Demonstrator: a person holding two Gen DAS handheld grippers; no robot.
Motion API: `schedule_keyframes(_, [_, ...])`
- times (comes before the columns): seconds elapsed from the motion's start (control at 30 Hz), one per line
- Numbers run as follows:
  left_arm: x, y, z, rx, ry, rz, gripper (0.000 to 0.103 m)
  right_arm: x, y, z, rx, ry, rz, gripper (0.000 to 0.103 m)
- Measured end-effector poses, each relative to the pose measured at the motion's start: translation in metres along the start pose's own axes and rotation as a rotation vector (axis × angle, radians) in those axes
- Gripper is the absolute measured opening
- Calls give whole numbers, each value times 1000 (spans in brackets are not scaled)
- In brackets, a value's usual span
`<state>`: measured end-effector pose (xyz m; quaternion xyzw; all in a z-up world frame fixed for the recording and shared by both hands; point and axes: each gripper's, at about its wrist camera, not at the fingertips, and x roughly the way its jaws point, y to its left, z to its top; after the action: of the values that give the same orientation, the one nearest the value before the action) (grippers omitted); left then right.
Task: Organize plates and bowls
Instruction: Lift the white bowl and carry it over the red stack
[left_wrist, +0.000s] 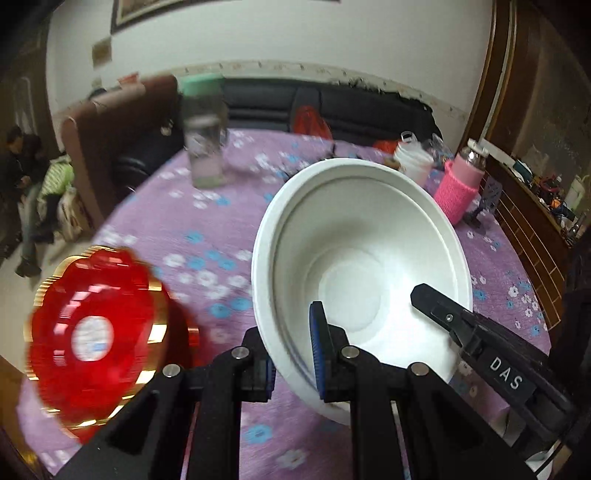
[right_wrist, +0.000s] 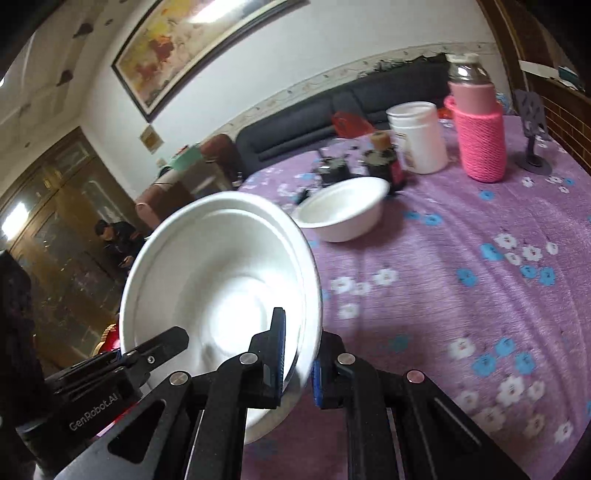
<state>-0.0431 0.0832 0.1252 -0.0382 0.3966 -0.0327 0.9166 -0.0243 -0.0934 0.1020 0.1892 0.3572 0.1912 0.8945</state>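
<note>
1. Left wrist view: the left gripper (left_wrist: 293, 354) is clamped on the near rim of a white bowl (left_wrist: 362, 273), one blue pad (left_wrist: 317, 343) inside the wall and the other outside. The bowl is tilted, its mouth toward the camera, above the purple flowered tablecloth (left_wrist: 207, 236). The right gripper (left_wrist: 476, 332) reaches into the frame from the lower right and pinches the same bowl at its opposite rim. A red plate with a gold edge (left_wrist: 92, 332) lies on the cloth to the left, blurred. Farther back stand a clear jar with a green lid (left_wrist: 205, 144) and a pink knit-sleeved bottle (left_wrist: 461, 184)

2. Right wrist view: the right gripper is closed on the bowl's rim, with one pad (right_wrist: 279, 343) inside and the other behind the wall. The left gripper shows at the lower left, its tip at the far rim. A 2nd white bowl (right_wrist: 343, 210) sits upright on the cloth, well apart from the held one, near a white tub (right_wrist: 417, 136) and the pink bottle

3. Judgement: the step in hand looks like carrying 1 bowl with both claws toward its stack. The next move likely calls for levelling it, centring it over the 2nd bowl, lowering it, then opening both claws together so it drops in squarely
</note>
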Motion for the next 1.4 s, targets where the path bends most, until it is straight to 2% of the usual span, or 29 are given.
schedule_keyframes(0.27, [-55,57,-7,-61,-76,42,15,-5,71,-5,-107,6,79,13])
schedule_keyframes(0.7, [-77,161,-20,-191,-77,135,15,47,166,-18,-240,100,119,13])
schedule_keyframes(0.93, [-68,185,-29,-221,-58,148,15,71,182,-25,-246,151,113,13])
schedule_keyframes(1.2, [-53,190,-30,-214,-52,199,16,88,190,-29,-261,185,81,14])
schedule_keyframes(1.4, [-39,195,-30,-221,-26,207,16,100,190,-30,-259,206,60,14])
